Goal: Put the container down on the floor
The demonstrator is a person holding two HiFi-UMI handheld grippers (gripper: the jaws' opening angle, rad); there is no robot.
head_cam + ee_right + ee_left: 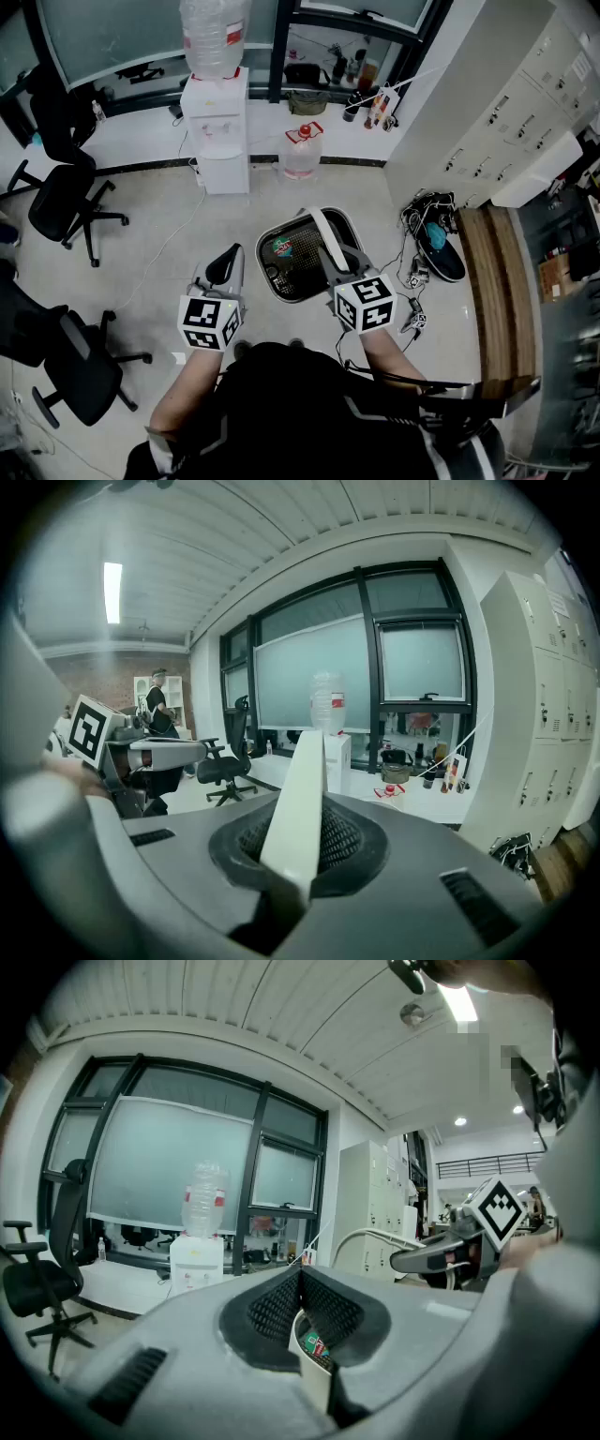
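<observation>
The container point(277, 225) is a grey bin with a dark mesh inside and a white handle point(323, 239). It hangs above the tiled floor in front of me. A green and red can point(283, 248) lies in it. My right gripper point(333, 267) is shut on the handle point(300, 808), which runs up between the jaws of the right gripper point(286, 892). My left gripper point(232, 258) is at the bin's left rim. In the left gripper view a white edge of the container point(314, 1377) sits between the nearly closed jaws of the left gripper point(317, 1372), and the can point(314, 1344) shows just beyond.
A water dispenser point(214, 131) stands by the far window wall, with a water jug point(302, 150) on the floor beside it. Office chairs point(61, 202) point(66, 361) are at the left. Cables and a shoe point(436, 239) lie at the right by a wooden bench point(502, 291) and lockers point(506, 112).
</observation>
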